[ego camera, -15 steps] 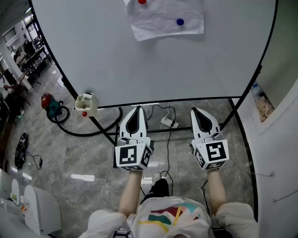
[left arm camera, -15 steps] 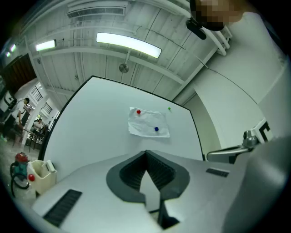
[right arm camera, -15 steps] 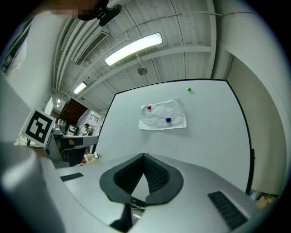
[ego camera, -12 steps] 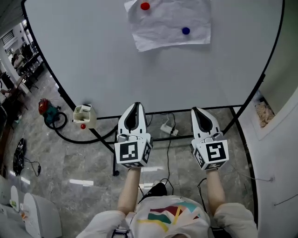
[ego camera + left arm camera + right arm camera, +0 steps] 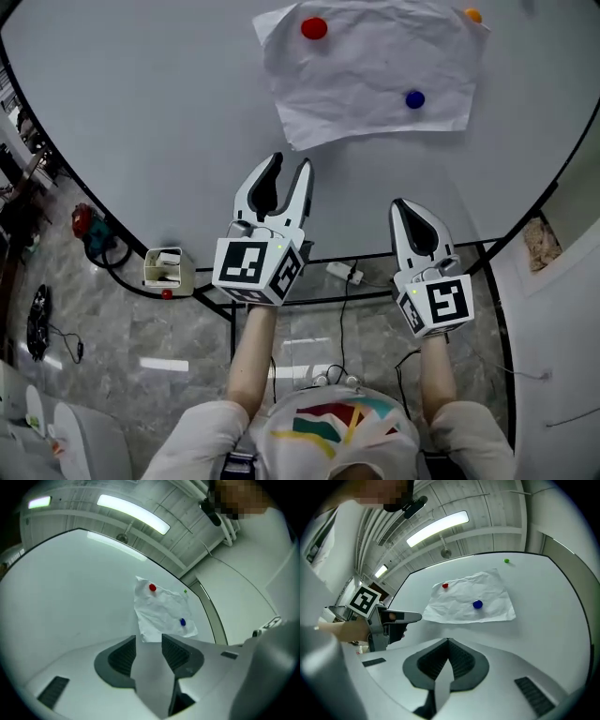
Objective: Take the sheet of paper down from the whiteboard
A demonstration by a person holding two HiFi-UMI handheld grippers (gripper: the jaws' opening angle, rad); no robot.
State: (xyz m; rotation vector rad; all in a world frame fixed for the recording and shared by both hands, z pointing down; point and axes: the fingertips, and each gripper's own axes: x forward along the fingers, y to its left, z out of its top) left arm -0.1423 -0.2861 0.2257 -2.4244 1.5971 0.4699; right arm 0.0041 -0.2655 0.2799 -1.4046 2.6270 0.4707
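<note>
while both grippers hang below it, i count one sheet of paper on the whiteboard, crumpled and apart from either tool. two round magnets sit on it: a red magnet near its upper left corner and a blue magnet toward its lower right. a third small dot lies by the upper right corner. it looks orange from the head view and green from the gripper views, so i can't settle its colour, nor whether it touches the paper. of my two grippers, the left gripper has its jaws spread wide with nothing between them, tips near the sheet's lower left corner but short of it. the right gripper has its jaws pressed together, empty, lower against the board. the sheet's top edge is cut off by the head view's frame, and the board's top and right side run out of view there too.
</note>
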